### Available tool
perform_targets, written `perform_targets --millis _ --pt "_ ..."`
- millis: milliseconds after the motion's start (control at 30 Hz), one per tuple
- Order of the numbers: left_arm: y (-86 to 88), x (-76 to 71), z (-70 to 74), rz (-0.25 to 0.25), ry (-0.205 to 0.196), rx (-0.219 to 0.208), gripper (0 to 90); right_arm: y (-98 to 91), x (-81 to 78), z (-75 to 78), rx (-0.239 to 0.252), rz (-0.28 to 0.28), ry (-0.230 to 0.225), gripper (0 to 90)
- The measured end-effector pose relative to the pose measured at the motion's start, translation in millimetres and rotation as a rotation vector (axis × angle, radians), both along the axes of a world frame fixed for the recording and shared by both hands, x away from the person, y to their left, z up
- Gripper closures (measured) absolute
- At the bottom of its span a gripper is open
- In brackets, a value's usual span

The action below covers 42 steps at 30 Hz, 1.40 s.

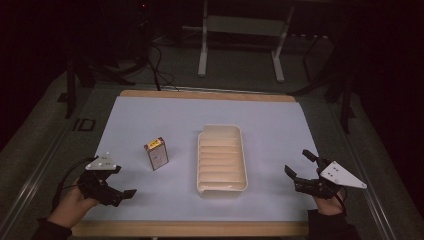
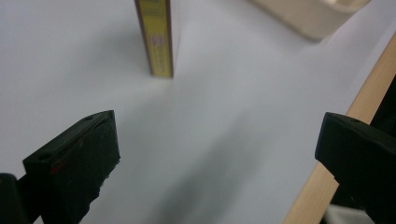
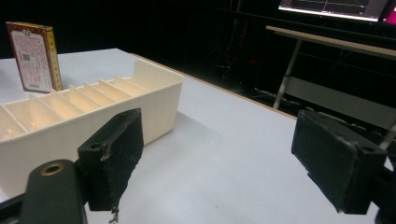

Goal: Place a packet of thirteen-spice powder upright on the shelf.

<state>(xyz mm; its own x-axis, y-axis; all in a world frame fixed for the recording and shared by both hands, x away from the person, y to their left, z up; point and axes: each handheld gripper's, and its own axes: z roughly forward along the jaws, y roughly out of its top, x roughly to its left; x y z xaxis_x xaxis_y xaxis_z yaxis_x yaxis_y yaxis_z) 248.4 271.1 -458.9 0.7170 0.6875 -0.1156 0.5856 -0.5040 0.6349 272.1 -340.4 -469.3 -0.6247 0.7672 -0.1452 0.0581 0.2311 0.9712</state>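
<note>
A small box [image 1: 156,153] with a brown and yellow edge stands upright on the pale sheet, left of a cream tray [image 1: 240,150] with several slots. My left gripper [image 1: 125,181] hovers low at the near left, open and holding nothing; its view shows the box [image 2: 158,37] ahead and a tray corner [image 2: 308,16] beyond. My right gripper [image 1: 299,162] sits at the near right, open and unladen. In the right gripper view, my right gripper [image 3: 217,154] faces the tray [image 3: 154,100] at the left, with the box [image 3: 35,56] behind it.
The pale sheet [image 1: 150,115] covers a wooden tabletop whose edge [image 1: 200,228] runs along the front. A metal frame stand [image 1: 240,30] and cables lie on the dark floor beyond the table. A lit screen [image 3: 334,7] glows far off.
</note>
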Motion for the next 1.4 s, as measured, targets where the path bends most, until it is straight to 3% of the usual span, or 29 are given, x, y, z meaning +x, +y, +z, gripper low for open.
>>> perform_targets --millis 133,167,200,267,367,500,767,867,967,1067,1200,1400 --pt "-1.8 4.8 4.2 0.021 0.066 0.072 0.1 0.4 -0.4 -0.6 -0.002 0.005 0.005 16.9" --pt "-1.8 4.8 4.2 0.021 0.066 0.072 0.1 0.6 -0.4 -0.8 -0.004 0.007 0.007 16.9" --pt "-1.4 7.6 6.3 0.036 0.111 0.092 0.1 1.0 -0.3 -1.1 -0.005 0.007 0.009 16.9" --pt "0.1 8.8 7.7 0.038 0.141 0.094 0.1 1.4 -0.4 -1.0 -0.007 0.009 0.009 16.9" --pt "1.5 9.5 8.9 0.041 0.154 0.126 0.1 1.6 -0.6 -0.9 -0.010 0.011 0.007 16.9" --pt "2.6 10.0 9.9 0.049 0.201 0.182 0.1 2.1 -0.6 -1.3 -0.014 0.015 0.012 16.9" --pt "-0.1 9.4 9.5 0.007 0.322 0.279 0.0 4.7 -2.0 -0.5 -0.030 0.018 0.004 16.9" --pt "-2.2 8.3 11.4 -0.011 0.329 0.314 0.0 5.5 -2.0 -1.0 -0.035 0.021 0.011 16.9" --pt "-3.5 7.4 14.8 -0.040 0.326 0.314 0.0 5.8 -2.2 -0.6 -0.038 0.023 0.003 16.9" --pt "-2.7 10.5 18.1 -0.022 0.341 0.309 0.0 5.9 -2.7 -0.3 -0.042 0.019 -0.001 16.9" --pt "-1.0 17.6 20.6 0.023 0.371 0.335 0.1 7.0 -3.4 0.0 -0.051 0.018 -0.003 16.8" --pt "-6.7 25.2 24.2 0.014 0.428 0.333 0.1 7.2 -3.3 -0.3 -0.052 0.019 -0.001 16.9"
